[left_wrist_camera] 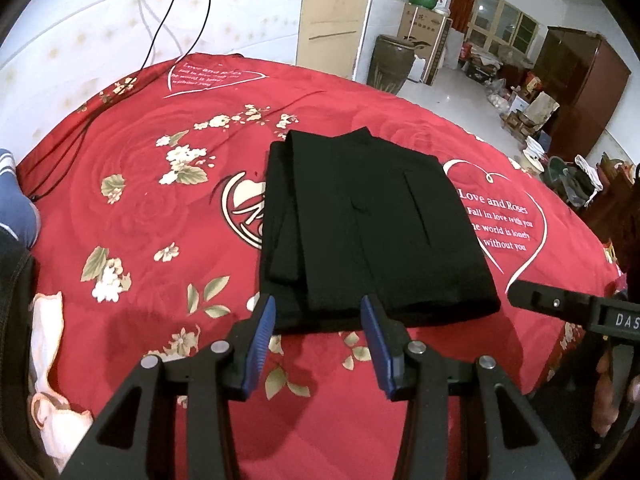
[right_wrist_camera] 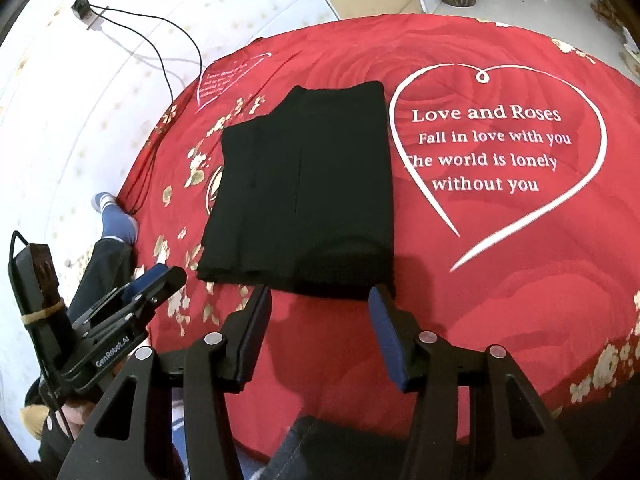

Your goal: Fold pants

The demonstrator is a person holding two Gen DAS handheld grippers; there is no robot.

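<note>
The black pants [left_wrist_camera: 372, 224] lie folded into a thick rectangle on the red bedspread [left_wrist_camera: 160, 208]. Seen from the right wrist, the pants [right_wrist_camera: 304, 184] have their near edge just ahead of my fingers. My left gripper [left_wrist_camera: 318, 303] hovers open over the pants' near left edge, and nothing is pinched between its blue pads. My right gripper [right_wrist_camera: 319, 293] is open over the near right edge and holds nothing. In the left wrist view, one finger of the right gripper [left_wrist_camera: 524, 292] pokes in from the right. The left gripper [right_wrist_camera: 158, 278] shows at the lower left of the right wrist view.
The bedspread carries a white heart with lettering [right_wrist_camera: 488, 148] to the right of the pants. Black cables [left_wrist_camera: 176, 20] hang down the wall onto the far left of the bed. A person's foot in a blue sock [right_wrist_camera: 116, 216] rests at the left edge. A white cloth [left_wrist_camera: 48, 360] lies near left.
</note>
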